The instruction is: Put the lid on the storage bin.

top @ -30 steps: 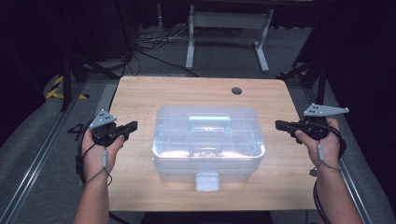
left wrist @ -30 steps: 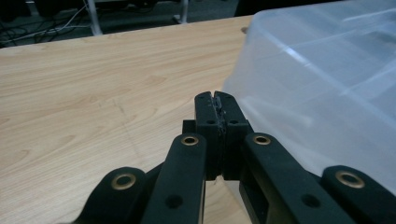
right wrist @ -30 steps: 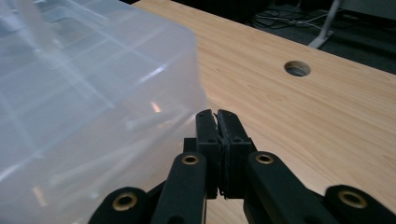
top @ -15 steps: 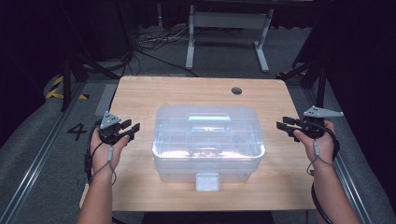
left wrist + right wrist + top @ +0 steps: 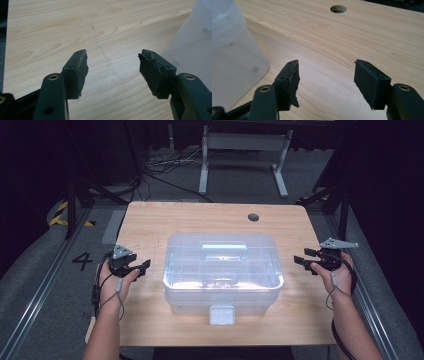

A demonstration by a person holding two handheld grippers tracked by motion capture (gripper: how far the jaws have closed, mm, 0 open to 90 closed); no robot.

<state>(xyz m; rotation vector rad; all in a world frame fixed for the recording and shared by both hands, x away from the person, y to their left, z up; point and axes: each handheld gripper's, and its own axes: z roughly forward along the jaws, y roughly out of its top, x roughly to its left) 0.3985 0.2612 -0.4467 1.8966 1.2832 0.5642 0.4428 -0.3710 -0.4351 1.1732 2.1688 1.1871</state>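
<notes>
While both tongs gape, the translucent plastic box (image 5: 222, 270) sits lidded.

We cannot make out what lies inside the clear lidded box (image 5: 223, 270), since its frosted walls blur the dark bits within. In the left gripper view the box (image 5: 192, 42) is cut off by the right edge, and in the right gripper view (image 5: 234, 60) by the left. Our left tongs (image 5: 142, 266) show too small in the high view to judge their gap there.
</notes>
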